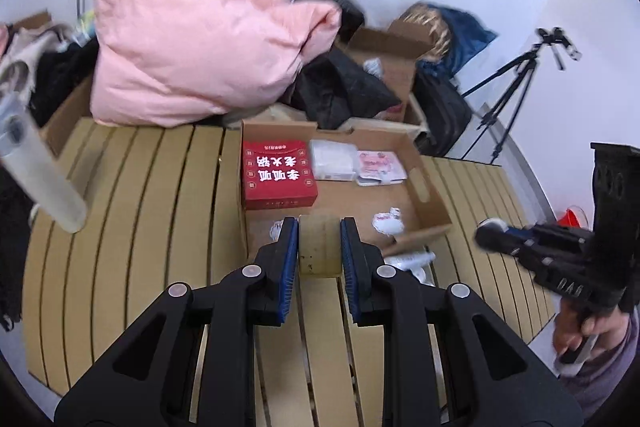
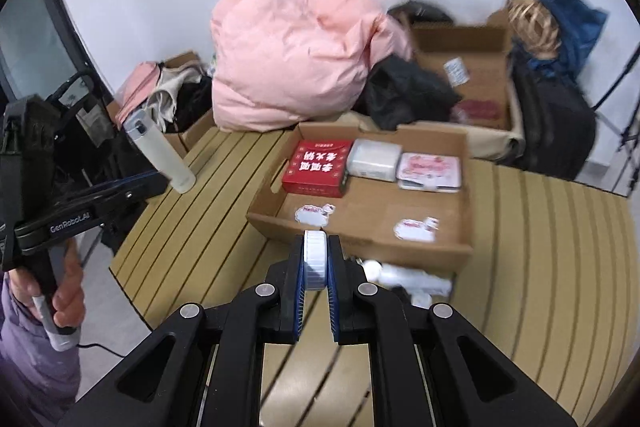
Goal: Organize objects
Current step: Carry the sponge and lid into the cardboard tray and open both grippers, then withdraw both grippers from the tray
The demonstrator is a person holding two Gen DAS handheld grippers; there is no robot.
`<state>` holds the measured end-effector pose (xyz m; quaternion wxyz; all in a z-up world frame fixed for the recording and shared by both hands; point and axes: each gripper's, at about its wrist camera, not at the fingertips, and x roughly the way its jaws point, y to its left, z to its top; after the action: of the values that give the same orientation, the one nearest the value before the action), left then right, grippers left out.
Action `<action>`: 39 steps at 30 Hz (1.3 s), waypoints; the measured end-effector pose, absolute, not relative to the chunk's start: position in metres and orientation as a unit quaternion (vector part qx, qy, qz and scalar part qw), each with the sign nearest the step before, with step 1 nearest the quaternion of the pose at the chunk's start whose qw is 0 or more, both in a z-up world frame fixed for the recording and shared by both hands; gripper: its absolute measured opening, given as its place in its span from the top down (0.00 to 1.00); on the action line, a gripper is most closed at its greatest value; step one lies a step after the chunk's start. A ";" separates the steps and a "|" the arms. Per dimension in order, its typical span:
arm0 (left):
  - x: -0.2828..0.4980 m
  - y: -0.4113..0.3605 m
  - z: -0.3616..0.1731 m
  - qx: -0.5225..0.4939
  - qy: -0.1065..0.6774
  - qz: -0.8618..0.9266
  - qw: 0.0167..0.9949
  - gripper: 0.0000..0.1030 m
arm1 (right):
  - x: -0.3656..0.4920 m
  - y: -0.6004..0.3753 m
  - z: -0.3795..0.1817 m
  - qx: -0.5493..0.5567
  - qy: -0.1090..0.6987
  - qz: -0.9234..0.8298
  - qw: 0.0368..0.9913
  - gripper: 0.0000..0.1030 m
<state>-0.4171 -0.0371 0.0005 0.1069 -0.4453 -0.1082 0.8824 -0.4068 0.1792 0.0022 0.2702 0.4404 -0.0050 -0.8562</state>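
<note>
Left claw (image 1: pixel 319 247) clamps a tan block (image 1: pixel 320 245), pads flat on both sides, over the slatted surface (image 1: pixel 152 207) at the near edge of the tray (image 1: pixel 434 207). Right claw (image 2: pixel 316 261) pinches a white roll (image 2: pixel 315 259), jaws narrow, just short of the tray's near wall. Inside the tray: two stickers (image 2: pixel 314 215) near; at 12 o'clock a red box (image 2: pixel 318 167), a white pack (image 2: pixel 374 159) at its right, then a pink pack (image 2: pixel 430 169). At 10 o'clock a white bottle (image 2: pixel 160 147) stands tilted. Beyond, a pink duvet (image 2: pixel 296 55) and boxes (image 2: pixel 472 67); tripod (image 1: pixel 516 87) at 2 o'clock.
</note>
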 end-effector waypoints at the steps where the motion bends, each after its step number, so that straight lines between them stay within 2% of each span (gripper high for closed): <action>1: -0.431 -0.036 -0.007 -0.458 -0.113 0.875 0.107 0.83 | -0.426 0.170 -0.005 0.456 -0.002 -0.847 0.271 0.90; 7: -0.506 -0.020 -0.081 -0.540 -0.113 0.829 0.085 0.83 | -0.514 0.117 -0.069 0.538 -0.009 -0.800 0.265 0.90; 13: -0.521 -0.021 -0.137 -0.563 -0.105 0.816 0.080 0.83 | -0.559 0.094 -0.146 0.595 -0.034 -0.766 0.243 0.90; 15: -0.517 -0.022 -0.139 -0.557 -0.094 0.820 0.090 0.78 | -0.566 0.093 -0.165 0.611 -0.056 -0.746 0.257 0.86; 16: -0.516 -0.022 -0.137 -0.555 -0.087 0.823 0.088 0.70 | -0.566 0.093 -0.172 0.615 -0.056 -0.744 0.256 0.83; 17: -0.516 -0.023 -0.136 -0.552 -0.084 0.825 0.086 0.62 | -0.566 0.093 -0.175 0.612 -0.048 -0.748 0.250 0.75; 18: -0.513 -0.028 -0.132 -0.546 -0.086 0.829 0.080 0.59 | -0.564 0.095 -0.176 0.605 -0.044 -0.756 0.246 0.56; 19: -0.513 -0.033 -0.128 -0.543 -0.095 0.831 0.079 0.52 | -0.565 0.097 -0.175 0.600 -0.047 -0.760 0.245 0.49; 21: -0.512 -0.041 -0.119 -0.537 -0.105 0.833 0.076 0.46 | -0.566 0.105 -0.172 0.588 -0.055 -0.773 0.230 0.20; 24: -0.504 -0.047 -0.106 -0.525 -0.085 0.845 0.054 0.42 | -0.569 0.120 -0.161 0.582 -0.080 -0.776 0.229 0.03; 25: -0.500 -0.047 -0.103 -0.521 -0.080 0.848 0.051 0.40 | -0.568 0.123 -0.155 0.581 -0.081 -0.777 0.229 0.00; 29: -0.474 -0.048 -0.083 -0.504 -0.060 0.861 0.041 0.31 | -0.551 0.132 -0.128 0.563 -0.055 -0.794 0.223 0.00; 33: -0.426 -0.044 -0.055 -0.483 -0.038 0.874 0.039 0.27 | -0.518 0.145 -0.095 0.533 -0.025 -0.819 0.211 0.00; 39: -0.318 -0.042 -0.010 -0.408 -0.048 0.911 0.033 0.05 | -0.424 0.180 -0.045 0.476 0.023 -0.855 0.202 0.00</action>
<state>-0.3177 -0.0424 -0.0102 0.0329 -0.4079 -0.0482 0.9112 -0.4235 0.1803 -0.0453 0.2024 0.4762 0.0231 -0.8554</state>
